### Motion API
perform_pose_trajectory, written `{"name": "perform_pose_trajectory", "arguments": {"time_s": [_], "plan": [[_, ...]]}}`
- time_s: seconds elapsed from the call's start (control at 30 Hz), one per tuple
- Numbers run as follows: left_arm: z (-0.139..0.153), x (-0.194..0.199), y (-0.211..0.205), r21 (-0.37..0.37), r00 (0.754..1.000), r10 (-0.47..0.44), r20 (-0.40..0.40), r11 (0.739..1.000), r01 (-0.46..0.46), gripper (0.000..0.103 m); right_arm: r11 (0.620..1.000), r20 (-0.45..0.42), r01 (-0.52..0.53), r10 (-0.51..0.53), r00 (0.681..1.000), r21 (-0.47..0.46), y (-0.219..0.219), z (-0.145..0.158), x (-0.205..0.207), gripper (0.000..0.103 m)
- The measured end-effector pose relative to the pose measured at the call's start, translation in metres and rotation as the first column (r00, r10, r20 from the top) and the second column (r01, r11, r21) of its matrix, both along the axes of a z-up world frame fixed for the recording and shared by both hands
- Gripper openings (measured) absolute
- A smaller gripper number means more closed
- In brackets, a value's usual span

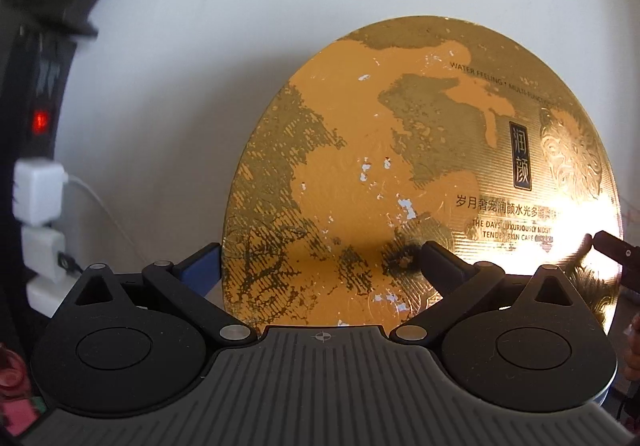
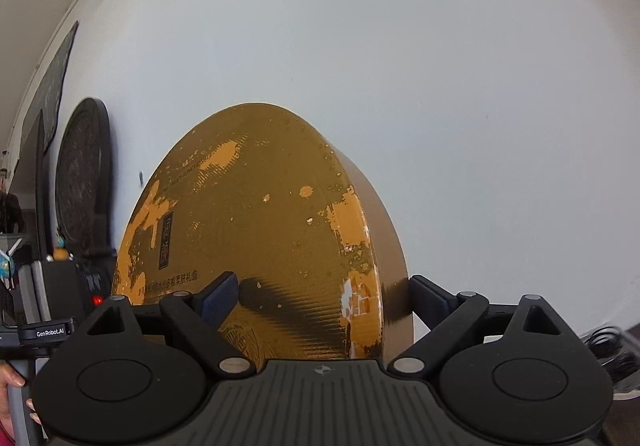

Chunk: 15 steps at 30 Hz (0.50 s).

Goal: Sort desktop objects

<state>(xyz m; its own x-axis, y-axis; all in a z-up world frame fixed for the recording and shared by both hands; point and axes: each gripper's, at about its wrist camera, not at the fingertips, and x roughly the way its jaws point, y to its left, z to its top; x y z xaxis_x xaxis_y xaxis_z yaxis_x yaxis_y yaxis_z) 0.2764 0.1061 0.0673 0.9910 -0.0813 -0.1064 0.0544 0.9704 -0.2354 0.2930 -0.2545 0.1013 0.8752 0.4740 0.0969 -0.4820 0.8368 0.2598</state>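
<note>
While the round, worn gold-foil cardboard box [image 1: 400, 166] is standing on edge against the white wall [image 1: 200, 86], both grippers are straddling its rim: left gripper [image 1: 320, 258] and right gripper [image 2: 324, 294], fingers wide; whether it is arriving or leaving is unclear.

One round gold gift box [image 1: 400, 182] is standing on edge against the white wall [image 1: 280, 6]; two grippers are showing, the left gripper [image 1: 320, 252] and the right gripper [image 2: 324, 292]; two white chargers [image 1: 38, 190] are sitting at far left; one red indicator light [image 1: 40, 122] is glowing; one dark round disc [image 2: 82, 182] is leaning at left.
</note>
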Motion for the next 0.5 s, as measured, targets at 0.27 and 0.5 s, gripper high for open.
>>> {"name": "perform_pose_trajectory", "arguments": {"time_s": [0.27,0.5], "plan": [[0.035,-0.084,-0.034,0.068,0.999,-0.018,-0.032,0.997,0.02,0.102,0.999,-0.08,0.022,-0.018,0.997,0.049,-0.005,0.001,-0.076,0.093],[0.059,-0.172,-0.047,0.082,0.996,-0.028,-0.088,0.996,0.035,0.101,0.995,-0.15,0.045,-0.031,0.988,0.09,-0.01,0.001,-0.142,0.093]]}}
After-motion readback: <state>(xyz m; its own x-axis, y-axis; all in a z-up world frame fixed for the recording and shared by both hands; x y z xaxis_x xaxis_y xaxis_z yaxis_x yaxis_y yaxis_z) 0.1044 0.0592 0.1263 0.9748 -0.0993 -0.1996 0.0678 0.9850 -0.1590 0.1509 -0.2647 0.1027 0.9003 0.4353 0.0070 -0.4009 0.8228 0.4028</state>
